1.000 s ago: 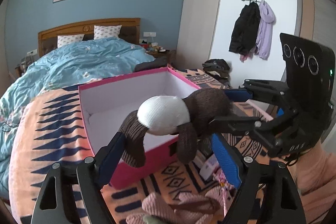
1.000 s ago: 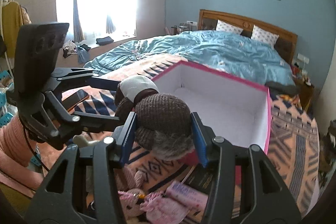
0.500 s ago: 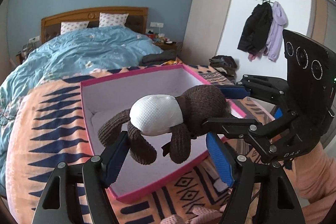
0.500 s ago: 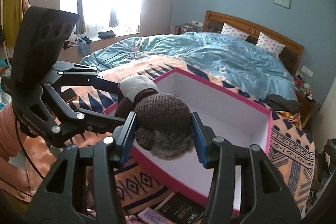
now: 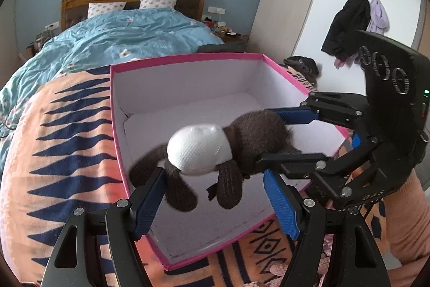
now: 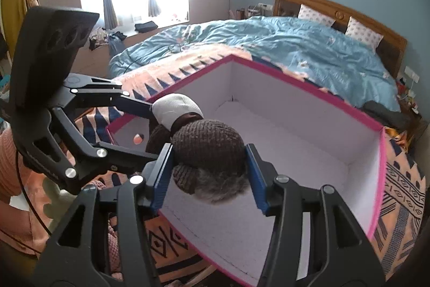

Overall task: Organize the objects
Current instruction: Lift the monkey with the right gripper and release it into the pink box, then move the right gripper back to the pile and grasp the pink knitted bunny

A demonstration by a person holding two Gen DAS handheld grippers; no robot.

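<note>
A: Two grippers, one soft toy, so which one has it?
B: The right gripper. The brown head sits between its fingers, touching both pads, and they have just been opening. The left gripper has its fingers wide, gripping nothing; the legs dangle between them.
A: Where is it?
B: In the air over the open pink box on the bed. I'd release low, toward the middle, then lift both straight out so nothing snags the knit
</note>
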